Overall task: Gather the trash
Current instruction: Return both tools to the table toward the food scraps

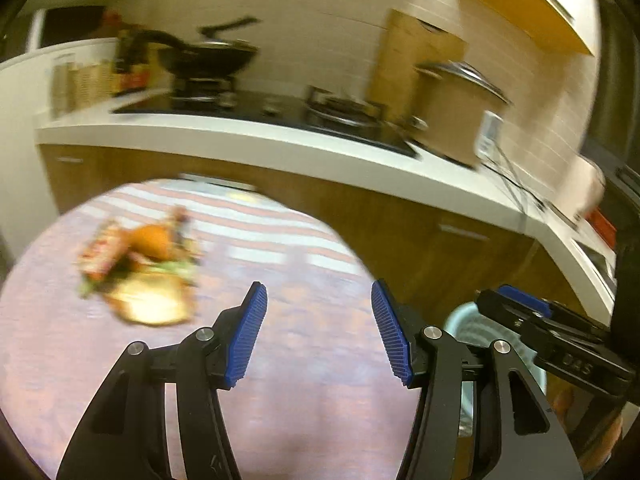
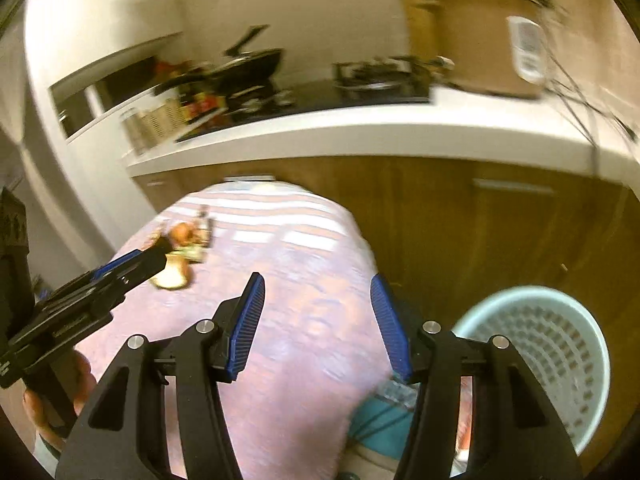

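Trash point(image 1: 140, 268) heaped near the table's point(image 1: 280, 400) far left edge.
Both claws, left gripper point(image 1: 319, 334) and right gripper point(image 2: 317, 328), are held half-open and empty; one piece should be pinched squarely.

we see our right gripper point(image 2: 318, 320) with its black arms and blue ribbed pads held apart, nothing between them, over a round table covered in a pinkish cloth point(image 2: 288, 344). on the far left part of the cloth lies a blurred heap of trash point(image 2: 182, 258), orange, green and pale yellow. the black left gripper point(image 2: 132, 266) reaches in from the left, its tip just before the heap, a hand point(image 2: 56, 396) gripping its handle. right of the table stands a pale blue perforated plastic basket point(image 2: 560, 344). behind runs a white counter point(image 2: 360, 128) on brown wooden cabinets.
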The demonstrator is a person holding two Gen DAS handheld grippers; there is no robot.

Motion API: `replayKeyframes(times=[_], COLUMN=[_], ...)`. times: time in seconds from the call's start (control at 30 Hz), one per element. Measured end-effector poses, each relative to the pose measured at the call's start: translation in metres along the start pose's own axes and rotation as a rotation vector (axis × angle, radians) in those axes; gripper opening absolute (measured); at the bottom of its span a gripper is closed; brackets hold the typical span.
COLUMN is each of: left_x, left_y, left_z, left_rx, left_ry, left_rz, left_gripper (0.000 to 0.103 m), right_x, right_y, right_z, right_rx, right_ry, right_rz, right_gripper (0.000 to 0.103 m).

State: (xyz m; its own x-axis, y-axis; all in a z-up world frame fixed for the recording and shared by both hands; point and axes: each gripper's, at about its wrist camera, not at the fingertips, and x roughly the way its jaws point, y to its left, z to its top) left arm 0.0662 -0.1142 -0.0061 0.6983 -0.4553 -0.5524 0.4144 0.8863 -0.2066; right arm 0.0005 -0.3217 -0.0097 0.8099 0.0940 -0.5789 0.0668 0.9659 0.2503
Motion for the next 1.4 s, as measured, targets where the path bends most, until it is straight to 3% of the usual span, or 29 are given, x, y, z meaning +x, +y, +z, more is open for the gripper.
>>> replayKeyframes(times=[0.2,0.5,0.77,1.07,1.23,1.33,1.4], left_x=[-0.014,0.02,0.063,0.088,0.091,0.089,0.088], left_y=[0.071,0.155,0.175,0.185,0.188,0.192,0.193], left_z=[0.014,0.014,0.011,0.012,0.011,0.013,0.013], left_rx=[-0.061,-0.037,0.002,0.025,0.017,0.004,0.001], left_ry=[-0.031,0.062,0.139,0.165,0.159,0.147,0.138], left_rz=[0.125,0.261,0.283,0.38,0.379,0.373,0.372], left_gripper=[0.053,0.053,0.053,0.052,0.037,0.024,0.01], right_x=[0.033,0.106,0.162,0.2,0.21,0.216,0.218], right_y=[0.062,0.14,0.157,0.166,0.173,0.178,0.18], right_z=[0.022,0.024,0.009,-0.005,-0.006,-0.008,-0.01], right_rx=[-0.11,-0.227,-0.243,-0.251,-0.265,-0.277,-0.286], right_ry=[0.008,0.059,0.147,0.234,0.261,0.283,0.288], right_rz=[0.091,0.175,0.183,0.174,0.166,0.169,0.165], right_gripper=[0.036,0.036,0.035,0.035,0.035,0.019,0.009])
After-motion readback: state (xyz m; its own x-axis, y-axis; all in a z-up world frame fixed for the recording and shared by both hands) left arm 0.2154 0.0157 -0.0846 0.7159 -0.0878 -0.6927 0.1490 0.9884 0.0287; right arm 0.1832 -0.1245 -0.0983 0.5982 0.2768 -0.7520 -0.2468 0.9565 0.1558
